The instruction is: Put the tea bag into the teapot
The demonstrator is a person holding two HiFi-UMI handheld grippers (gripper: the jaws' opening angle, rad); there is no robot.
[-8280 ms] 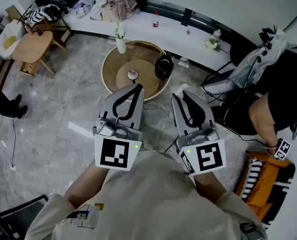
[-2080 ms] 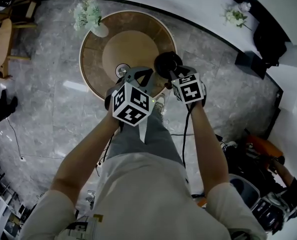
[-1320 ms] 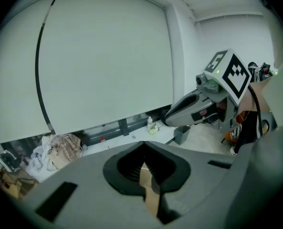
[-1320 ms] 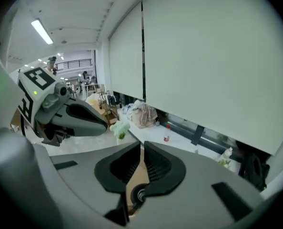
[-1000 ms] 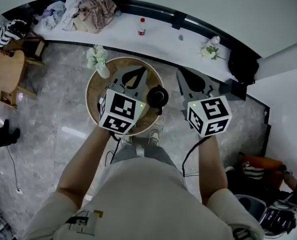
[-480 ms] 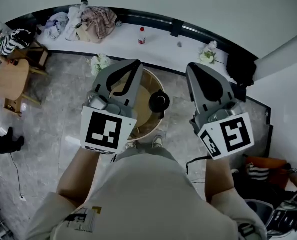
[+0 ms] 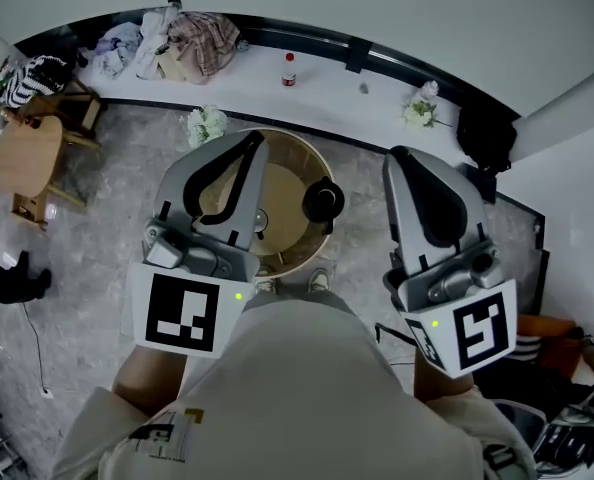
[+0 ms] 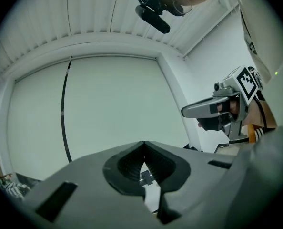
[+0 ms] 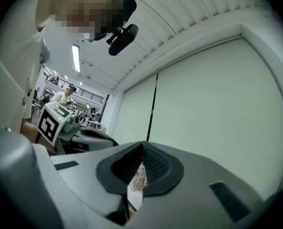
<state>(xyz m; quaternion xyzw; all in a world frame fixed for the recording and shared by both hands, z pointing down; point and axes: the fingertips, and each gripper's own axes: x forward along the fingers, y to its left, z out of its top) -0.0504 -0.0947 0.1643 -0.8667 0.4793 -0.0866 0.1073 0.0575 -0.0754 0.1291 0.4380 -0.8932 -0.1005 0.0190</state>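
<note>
Now lifted well clear of the round wooden table (image 7: 295,148), the left gripper (image 7: 251,144) and right gripper (image 7: 401,158) sit lower and larger in the head view than half a second earlier, their marker cubes (image 7: 182,313) nearer the camera; two seconds back both were down at the teapot (image 7: 323,200), which stands at the table's right rim. The left gripper's jaws are pressed together at the tips with nothing between them; the right gripper's jaws have just been closing and now meet, likewise empty. The tea bag cannot be made out in any view. Only the head view shows table and teapot; the left gripper view catches the right gripper side-on beside a pale wall (image 8: 108,109), while the right gripper view alone takes in a ceiling light (image 9: 76,57) and people (image 9: 65,95) in a far hall. Count: two grippers, one teapot, one table, two bunches of flowers (image 7: 205,125) (image 7: 420,110), one bottle (image 7: 289,69) on the white ledge (image 7: 327,88)
</note>
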